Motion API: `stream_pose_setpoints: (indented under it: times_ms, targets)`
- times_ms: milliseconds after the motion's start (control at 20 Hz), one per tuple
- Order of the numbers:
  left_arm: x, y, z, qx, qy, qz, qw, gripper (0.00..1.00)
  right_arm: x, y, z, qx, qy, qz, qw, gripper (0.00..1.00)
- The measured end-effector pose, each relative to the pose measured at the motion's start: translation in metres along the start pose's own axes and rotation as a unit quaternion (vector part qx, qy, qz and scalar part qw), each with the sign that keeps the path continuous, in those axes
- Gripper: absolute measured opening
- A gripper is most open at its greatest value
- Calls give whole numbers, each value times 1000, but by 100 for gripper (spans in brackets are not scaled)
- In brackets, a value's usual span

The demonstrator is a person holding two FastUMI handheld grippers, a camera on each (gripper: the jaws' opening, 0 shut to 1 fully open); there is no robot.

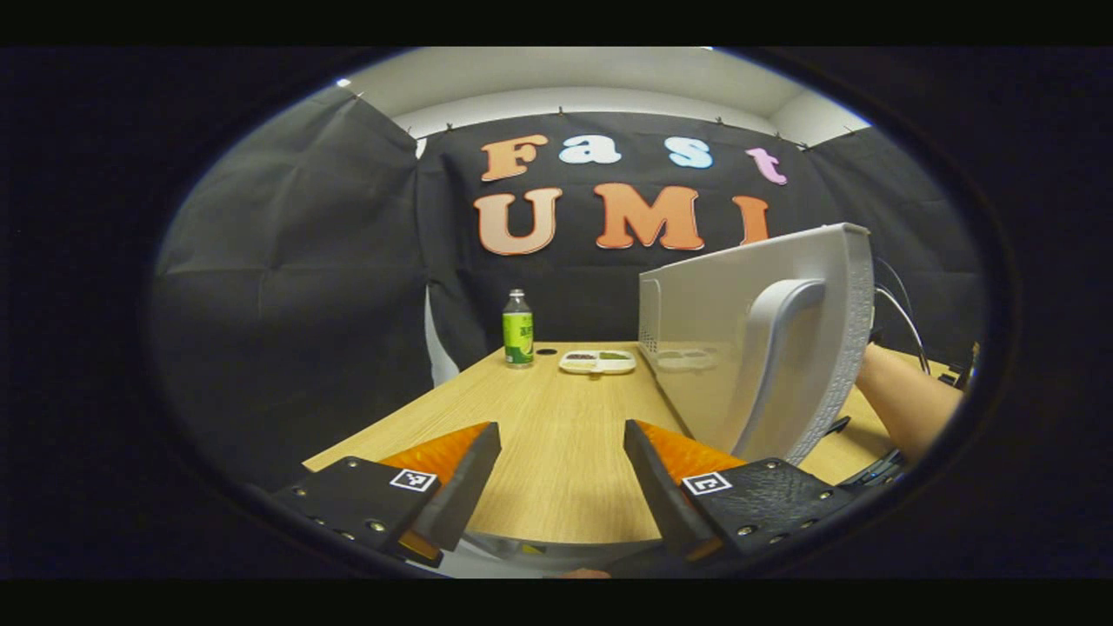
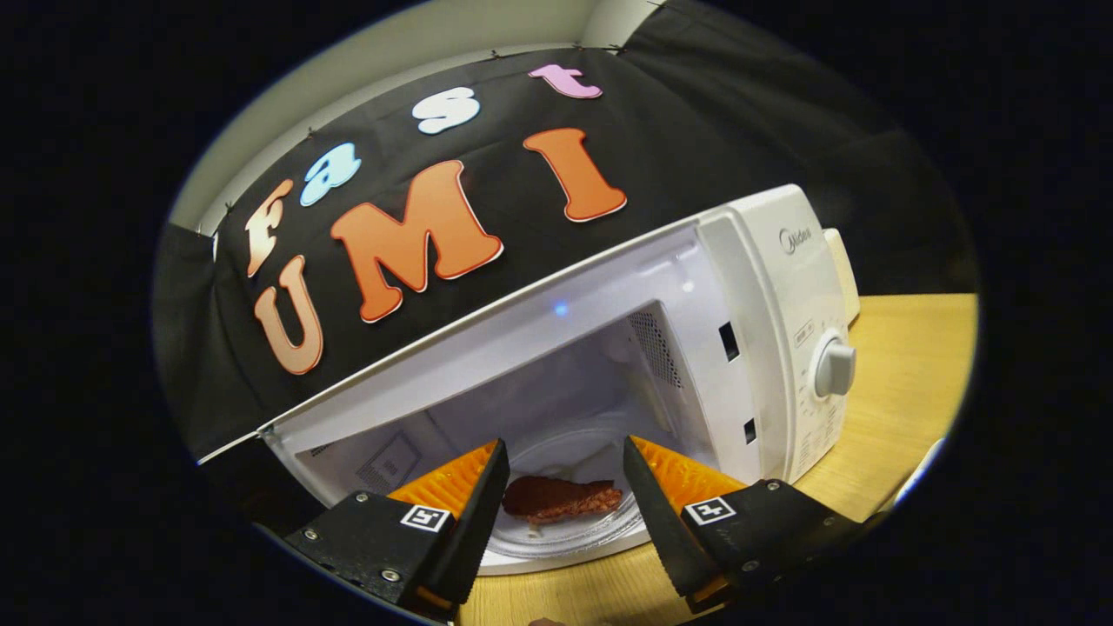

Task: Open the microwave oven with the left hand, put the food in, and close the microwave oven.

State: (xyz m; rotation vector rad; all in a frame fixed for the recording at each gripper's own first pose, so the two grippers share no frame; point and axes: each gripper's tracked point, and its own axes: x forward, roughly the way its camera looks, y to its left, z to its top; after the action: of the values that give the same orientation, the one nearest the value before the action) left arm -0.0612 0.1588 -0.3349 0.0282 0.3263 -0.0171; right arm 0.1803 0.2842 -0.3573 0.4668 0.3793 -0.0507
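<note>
Right tool point(image 2: 561, 465) gapes just before food point(image 2: 561, 499) inside microwave point(image 2: 765, 287).

One microwave oven point(image 2: 609, 348), one piece of food point(image 2: 561, 498), one bottle point(image 1: 518, 329), one divided tray point(image 1: 597, 362) and one desk point(image 1: 556, 435) are counted.

A: What carries it all?

B: A wooden table point(image 1: 556, 452), pale, with the grain running away from the left gripper view.

A: What lies on it?

B: At the far edge a bottle point(image 1: 517, 328) stands upright. Just beside it sits a small dark disc point(image 1: 546, 352), and near that a white tray point(image 1: 597, 362) with compartments, flat on the wood.

A: And the right side?

B: The microwave point(image 2: 783, 322) stands on the table, its door point(image 1: 765, 339) swung open over the wood.
</note>
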Motion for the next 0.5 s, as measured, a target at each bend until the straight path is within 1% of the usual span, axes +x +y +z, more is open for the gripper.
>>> stream_pose_setpoints:
  times_ms: [100,250,300,350,500]
  targets:
    - [-2,-9,1,-1,-1,-6,1000,86,-17,0,13,-16,-4,19,1000,83]
    - [-8,-25,6,-2,-8,-16,1000,86,-41,-11,35,-50,-15,38,998,83]
    - [-10,-27,8,3,-10,-9,1000,86,-48,-15,39,-62,-16,45,997,83]
    - [-9,-30,9,6,-10,-10,1000,84,-56,-19,44,-72,-16,55,996,83]
    - [-12,-57,15,9,-18,-36,999,84,-79,-34,57,-96,-5,79,992,83]
